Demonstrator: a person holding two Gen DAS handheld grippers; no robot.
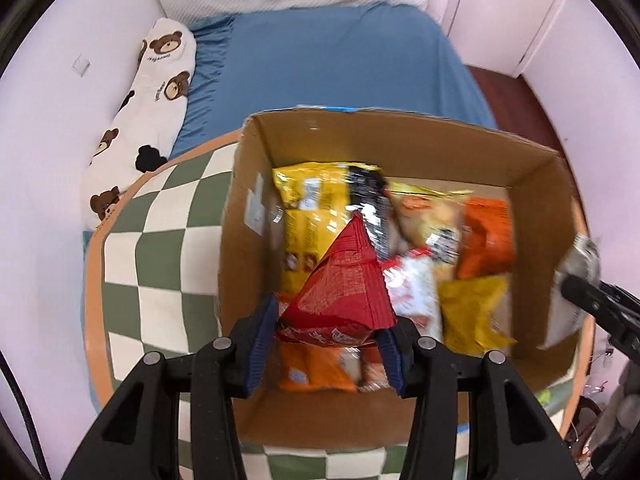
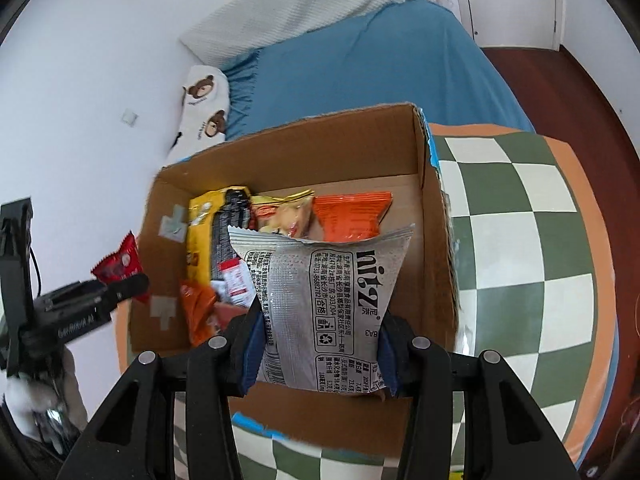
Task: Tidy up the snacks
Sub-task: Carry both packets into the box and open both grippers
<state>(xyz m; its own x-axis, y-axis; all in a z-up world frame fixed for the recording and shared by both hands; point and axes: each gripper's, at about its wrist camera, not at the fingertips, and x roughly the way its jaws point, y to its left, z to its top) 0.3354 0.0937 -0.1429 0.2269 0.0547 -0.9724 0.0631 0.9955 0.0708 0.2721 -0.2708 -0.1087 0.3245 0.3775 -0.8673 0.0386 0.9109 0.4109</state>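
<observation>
Over the open cardboard box [image 1: 400,132], left gripper [image 1: 326,344] is clamped on a red snack packet [image 1: 344,288], blue pads pressing its lower corners, packet pointing up above the box contents. Right gripper [image 2: 320,354] is closed on a silver foil snack bag [image 2: 324,292] (black print, recycling mark visible), held just above the box's near wall. Inside the box: a yellow-and-black bag [image 2: 216,232], an orange bag [image 2: 350,216], a pale yellow bag [image 1: 424,208], plus smaller red-white and orange packets, all overlapping. Box sits on a green-and-white checkered mat [image 2: 516,232] with an orange border, on a bed with a blue sheet [image 1: 332,64]. Bear-print pillow [image 1: 148,96] lies along the wall.
</observation>
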